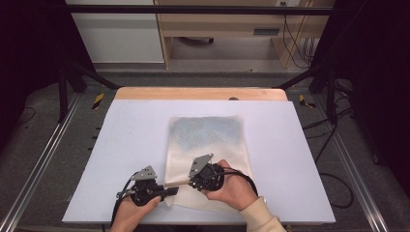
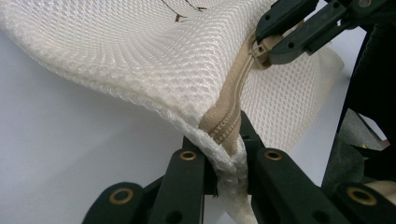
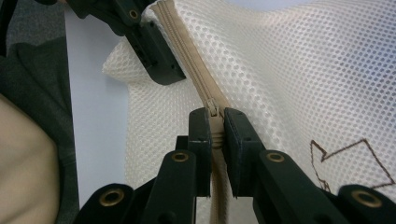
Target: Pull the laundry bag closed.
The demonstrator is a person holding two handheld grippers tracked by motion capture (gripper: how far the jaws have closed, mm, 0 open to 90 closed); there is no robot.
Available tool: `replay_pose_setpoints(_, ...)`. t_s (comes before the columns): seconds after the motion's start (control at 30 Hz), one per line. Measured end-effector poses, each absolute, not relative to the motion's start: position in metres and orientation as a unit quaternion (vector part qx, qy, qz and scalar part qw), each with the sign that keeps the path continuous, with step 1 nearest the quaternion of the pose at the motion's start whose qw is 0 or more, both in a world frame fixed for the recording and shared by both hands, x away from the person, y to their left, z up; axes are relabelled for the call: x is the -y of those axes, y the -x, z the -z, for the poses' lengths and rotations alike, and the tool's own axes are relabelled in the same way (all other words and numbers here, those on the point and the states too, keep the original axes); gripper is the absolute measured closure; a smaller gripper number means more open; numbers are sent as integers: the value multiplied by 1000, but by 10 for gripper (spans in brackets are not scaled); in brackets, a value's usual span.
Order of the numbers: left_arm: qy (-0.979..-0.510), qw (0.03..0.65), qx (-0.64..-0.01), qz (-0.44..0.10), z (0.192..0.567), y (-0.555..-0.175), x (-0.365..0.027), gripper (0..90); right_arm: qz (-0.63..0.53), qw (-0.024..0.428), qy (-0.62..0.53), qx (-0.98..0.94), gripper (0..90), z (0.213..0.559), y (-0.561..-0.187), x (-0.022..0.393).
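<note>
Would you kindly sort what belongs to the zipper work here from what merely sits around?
In the job:
- cream mesh laundry bag
- its beige zipper
- zipper slider
- left gripper, shut on the bag's corner
- right gripper, shut on the slider

Around:
- white table board
- wooden cabinet
- black cables

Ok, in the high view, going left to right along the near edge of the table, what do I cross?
Pale lavender table surface → left gripper, shut on the corner of the cream mesh zip bag → tan zipper strip → right gripper, shut on the zipper pull → bare table.
</note>
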State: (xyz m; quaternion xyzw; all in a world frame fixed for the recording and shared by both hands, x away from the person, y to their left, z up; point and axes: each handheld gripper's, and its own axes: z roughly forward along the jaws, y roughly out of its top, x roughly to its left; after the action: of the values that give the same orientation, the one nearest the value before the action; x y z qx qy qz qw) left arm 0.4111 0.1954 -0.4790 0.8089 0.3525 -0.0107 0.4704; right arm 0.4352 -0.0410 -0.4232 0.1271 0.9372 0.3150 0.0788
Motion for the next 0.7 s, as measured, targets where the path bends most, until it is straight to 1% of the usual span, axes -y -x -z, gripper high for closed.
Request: replay_pose_setpoints(0.7,-811,472,-344,11,481,-409,-189,840,-318,80,-141,-934,821,421,-432,61)
